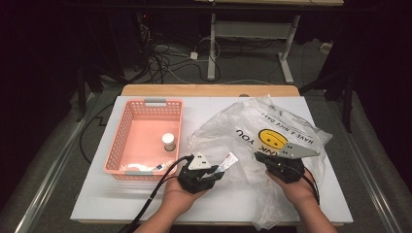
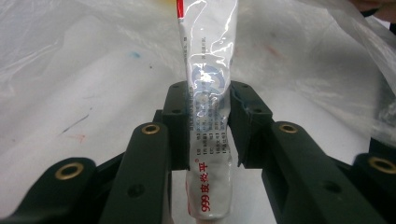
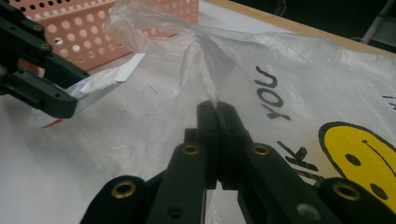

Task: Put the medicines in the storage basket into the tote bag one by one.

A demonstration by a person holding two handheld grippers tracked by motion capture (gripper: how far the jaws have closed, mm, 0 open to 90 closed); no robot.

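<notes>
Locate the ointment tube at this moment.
The ointment tube is clamped in the left claw, in the high view just right of the pink basket and at the plastic bag mouth, its crimped end pointing toward the bag.

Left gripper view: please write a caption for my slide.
Left gripper clamps a white ointment tube above the plastic bag.
</notes>
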